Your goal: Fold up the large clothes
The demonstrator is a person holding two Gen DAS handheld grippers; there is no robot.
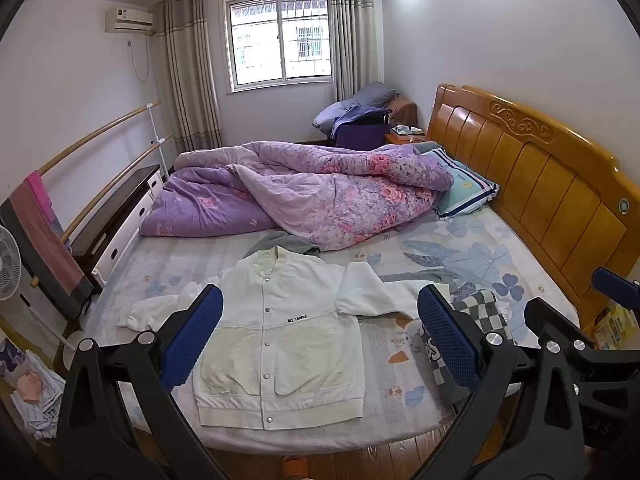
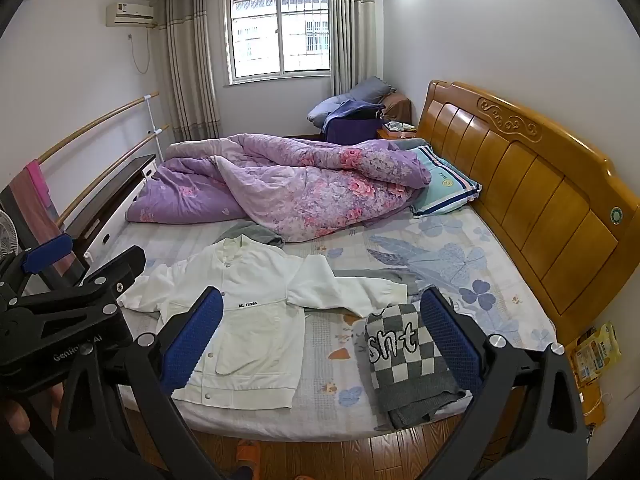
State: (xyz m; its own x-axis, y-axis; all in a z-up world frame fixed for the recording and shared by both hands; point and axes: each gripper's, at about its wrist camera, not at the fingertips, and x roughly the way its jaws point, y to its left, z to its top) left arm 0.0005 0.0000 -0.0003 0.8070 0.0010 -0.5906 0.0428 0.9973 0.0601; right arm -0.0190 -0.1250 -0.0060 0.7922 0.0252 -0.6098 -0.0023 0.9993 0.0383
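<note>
1. Left wrist view: the left gripper (image 1: 320, 336) fills the lower part of the frame, its blue pads spread wide with nothing between them but air, well above the bed (image 1: 460, 240).
2. Right wrist view: the right gripper (image 2: 322, 336) is spread just as wide and grips nothing; the left tool's black body shows at the left edge of that frame, with part of a hand (image 2: 16, 412) at lower left.
3. Between the left pads, at lower centre of the frame, the white jacket (image 1: 280, 340) lies flat and front-up on the sheet, snapped closed, both sleeves stretched out to the sides, its hem near the bed's front edge.
4. In the right wrist view the jacket (image 2: 248, 320) sits left of centre, and a grey-and-white checkered sweater (image 2: 404, 360) lies folded beside it at lower right, apart from the jacket's body.
5. A grey garment (image 1: 284, 242) peeks out just behind the jacket's collar.
6. Further back, a purple floral quilt (image 1: 312, 192) is heaped across the middle of the frame, a striped pillow (image 1: 464, 188) against the wooden headboard (image 1: 540, 176) at right.
</note>
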